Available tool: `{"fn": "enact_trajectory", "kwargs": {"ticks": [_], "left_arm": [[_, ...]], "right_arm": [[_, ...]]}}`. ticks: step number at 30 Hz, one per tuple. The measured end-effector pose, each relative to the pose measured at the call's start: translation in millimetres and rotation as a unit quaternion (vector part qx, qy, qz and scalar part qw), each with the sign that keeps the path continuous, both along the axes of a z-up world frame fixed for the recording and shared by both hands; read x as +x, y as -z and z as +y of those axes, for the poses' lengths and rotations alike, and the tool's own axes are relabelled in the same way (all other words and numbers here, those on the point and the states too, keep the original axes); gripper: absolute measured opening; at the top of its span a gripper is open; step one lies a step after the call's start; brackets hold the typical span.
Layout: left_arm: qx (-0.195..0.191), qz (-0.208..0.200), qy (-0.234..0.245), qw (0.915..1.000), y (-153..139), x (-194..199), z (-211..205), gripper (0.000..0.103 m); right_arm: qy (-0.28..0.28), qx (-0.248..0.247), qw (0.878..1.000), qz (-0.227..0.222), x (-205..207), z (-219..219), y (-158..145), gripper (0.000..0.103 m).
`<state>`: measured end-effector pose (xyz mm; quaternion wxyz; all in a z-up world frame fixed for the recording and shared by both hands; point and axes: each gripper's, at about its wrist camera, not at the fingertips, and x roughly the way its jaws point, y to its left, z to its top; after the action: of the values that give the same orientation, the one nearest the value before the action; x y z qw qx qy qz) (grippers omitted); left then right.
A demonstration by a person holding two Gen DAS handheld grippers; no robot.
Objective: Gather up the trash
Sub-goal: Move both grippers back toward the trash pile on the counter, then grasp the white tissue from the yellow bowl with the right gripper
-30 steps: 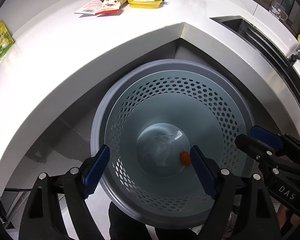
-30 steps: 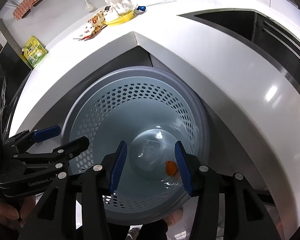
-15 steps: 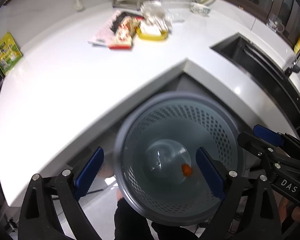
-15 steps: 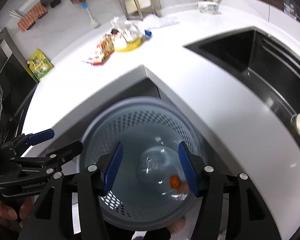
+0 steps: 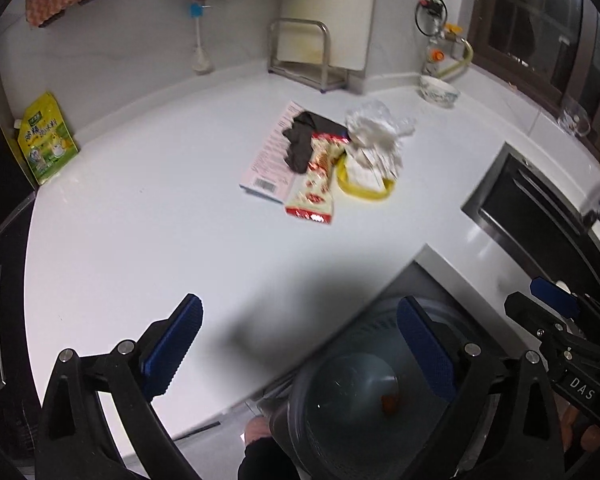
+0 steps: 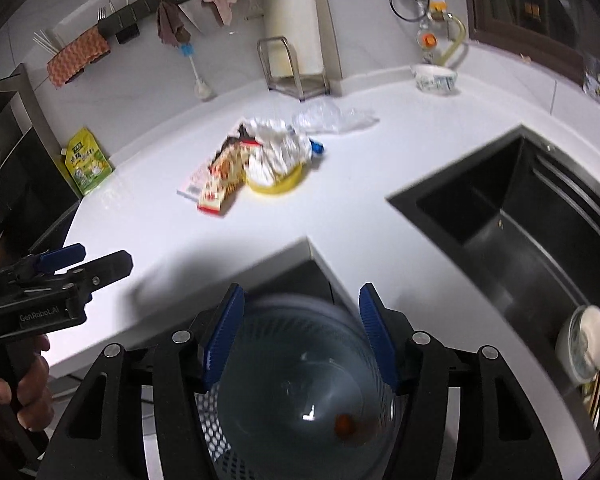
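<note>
A perforated grey bin stands on the floor tucked into the inner corner of the white worktop, handy for dropping litter from above; only a small orange scrap lies at its bottom. Beyond the bin, toward the back wall, the remaining trash sits in one heap: a yellow tray stuffed with crumpled white paper, a red-and-white snack wrapper, a pink carton and a dark rag. The left claw hangs over the worktop edge, jaws opening to their widest and empty. The right claw, above the bin, gapes about halfway and grips nothing.
</note>
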<state>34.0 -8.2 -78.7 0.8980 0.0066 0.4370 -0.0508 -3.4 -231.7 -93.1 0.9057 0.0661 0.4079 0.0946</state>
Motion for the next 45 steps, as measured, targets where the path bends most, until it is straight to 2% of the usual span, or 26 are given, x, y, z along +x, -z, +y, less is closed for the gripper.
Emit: {"fn": "enact_trajectory", "kwargs": {"ticks": [4,13,21,27,37,40,42,45], "left_arm": [[-0.006,-0.017,-0.012,0.9998,-8,17,12,0.096],[0.008,-0.045,-0.020,0.9987,-9,60,22,0.096],[0.010,-0.035,-0.009,0.9993,5,87,29,0.096],[-0.003,-0.017,-0.003,0.9999,20,100,35,0.096],[-0.016,-0.002,0.003,0.9999,34,117,37,0.096],[-0.017,0.000,0.009,0.9998,37,121,35,0.096],[-0.018,0.002,0.014,0.9997,39,124,32,0.096],[-0.019,0.005,0.018,0.9996,41,127,28,0.096]], "right_arm": [[-0.008,-0.006,1.000,-0.018,26,7,-8,0.058],[-0.024,-0.022,0.998,-0.044,93,29,-19,0.058],[-0.043,-0.062,0.995,-0.063,148,54,-16,0.058],[-0.054,-0.074,0.994,-0.057,183,66,-8,0.058],[-0.068,-0.109,0.991,-0.044,210,82,12,0.057],[-0.072,-0.112,0.990,-0.044,212,83,14,0.046],[-0.077,-0.114,0.990,-0.040,214,84,16,0.031],[-0.083,-0.110,0.990,-0.038,214,84,18,0.016]]}}
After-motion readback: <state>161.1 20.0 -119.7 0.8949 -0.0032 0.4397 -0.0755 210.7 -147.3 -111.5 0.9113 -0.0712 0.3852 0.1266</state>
